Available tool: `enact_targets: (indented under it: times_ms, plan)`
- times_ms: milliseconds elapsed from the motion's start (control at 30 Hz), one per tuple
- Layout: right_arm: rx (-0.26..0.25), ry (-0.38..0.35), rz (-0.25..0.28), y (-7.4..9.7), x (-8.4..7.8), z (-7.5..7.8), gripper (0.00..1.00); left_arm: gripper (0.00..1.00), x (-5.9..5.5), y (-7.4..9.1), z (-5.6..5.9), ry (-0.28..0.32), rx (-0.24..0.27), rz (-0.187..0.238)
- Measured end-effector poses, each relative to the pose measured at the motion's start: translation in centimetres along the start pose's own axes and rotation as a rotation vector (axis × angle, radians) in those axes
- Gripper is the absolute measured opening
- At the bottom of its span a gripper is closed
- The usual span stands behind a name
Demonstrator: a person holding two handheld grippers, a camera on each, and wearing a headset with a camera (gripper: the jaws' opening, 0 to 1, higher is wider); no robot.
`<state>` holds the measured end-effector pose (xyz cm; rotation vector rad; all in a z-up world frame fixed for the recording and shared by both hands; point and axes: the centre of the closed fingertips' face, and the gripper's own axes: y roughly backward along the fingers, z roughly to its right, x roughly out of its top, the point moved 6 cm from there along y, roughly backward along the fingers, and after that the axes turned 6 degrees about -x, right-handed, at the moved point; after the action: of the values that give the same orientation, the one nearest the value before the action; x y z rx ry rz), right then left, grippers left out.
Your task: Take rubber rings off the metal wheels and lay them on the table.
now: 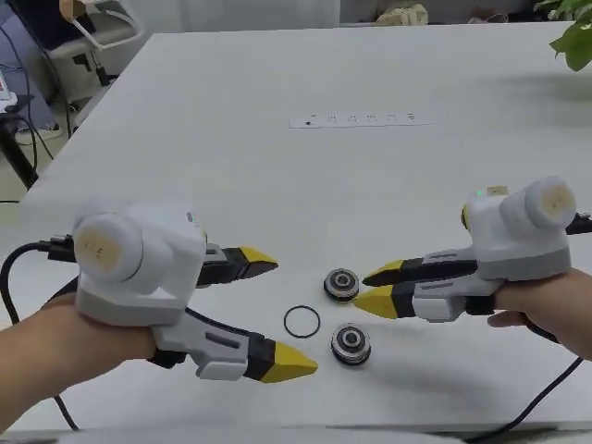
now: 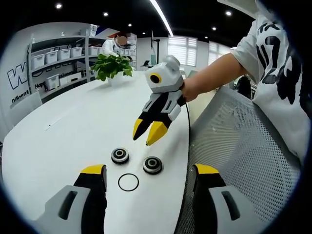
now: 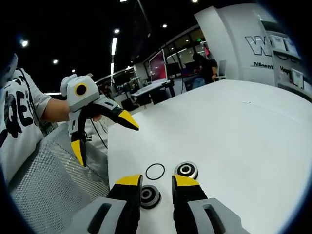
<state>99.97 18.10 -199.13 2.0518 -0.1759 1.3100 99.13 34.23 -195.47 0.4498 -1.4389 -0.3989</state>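
Ring (image 1: 302,322) lies loose on the table (image 1: 277,185), just ahead between my left claw's (image 1: 293,315) wide-open jaws; right claw (image 1: 363,288), jaws barely parted and empty, points at the far wheel (image 1: 341,283) just off its tips; near wheel (image 1: 351,343) sits beside its lower jaw; right is nearer both.

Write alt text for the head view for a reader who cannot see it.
Two metal wheels and a loose black rubber ring lie on a white table. The left hand-held gripper is wide open beside the ring; the right hand-held gripper, narrowly open, points at the farther wheel.
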Motion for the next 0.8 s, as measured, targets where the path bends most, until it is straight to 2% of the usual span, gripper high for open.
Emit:
enact_targets:
  times_ms: [300, 500, 800]
  plan:
    - [-0.003, 0.001, -0.017, 0.7, -1.1, -0.1, 0.24, 0.67, 0.0, -1.2, -0.2, -0.004, -0.018, -0.011]
    - [0.008, 0.039, -0.048, 0.5, -2.1, -0.5, 0.25, 0.65, 0.1, -1.8, -0.5, 0.003, -0.029, -0.011]
    - [0.023, 0.096, -0.105, 0.2, -3.8, -0.3, 0.23, 0.61, -0.2, -2.6, -1.0, 0.022, -0.043, -0.014]
